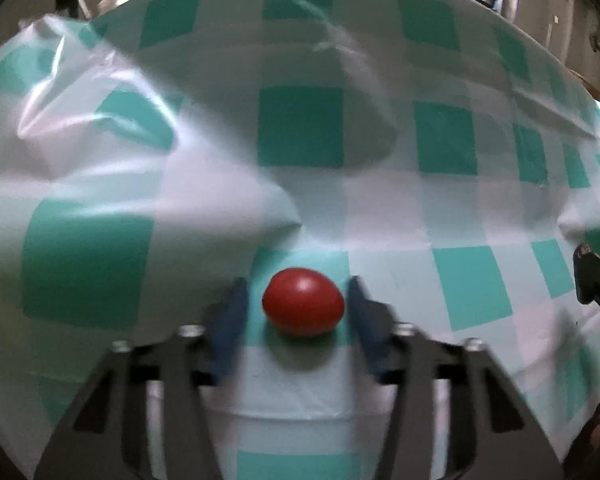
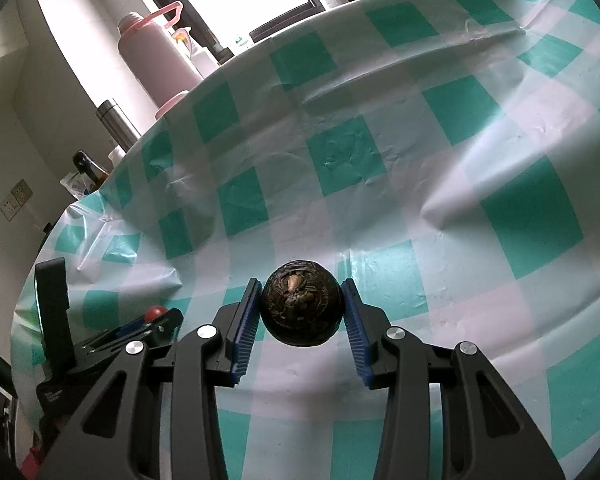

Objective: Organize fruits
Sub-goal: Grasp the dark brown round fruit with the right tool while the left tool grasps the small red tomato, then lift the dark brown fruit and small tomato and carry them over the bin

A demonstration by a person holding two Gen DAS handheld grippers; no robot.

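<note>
Red cherry tomato (image 1: 303, 302) sits loose between spread left tool (image 1: 298, 300): soft, squeeze lightly at midsection. Right tool (image 2: 302, 306) pinches dark water chestnut (image 2: 302, 307), firm.

Bottles (image 2: 156, 60) line the far edge; raised tablecloth (image 1: 380, 208) folds.

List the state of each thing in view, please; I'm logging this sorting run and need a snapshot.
Left tongs: open, straddling the tomato, pads apart from it.
Cherry tomato: lying on the tablecloth, not gripped.
Right tongs: shut on the water chestnut.
Water chestnut: gripped, both pads touching.
Checked tablecloth: wrinkled.
Pink bottle: upright, capped.
</note>
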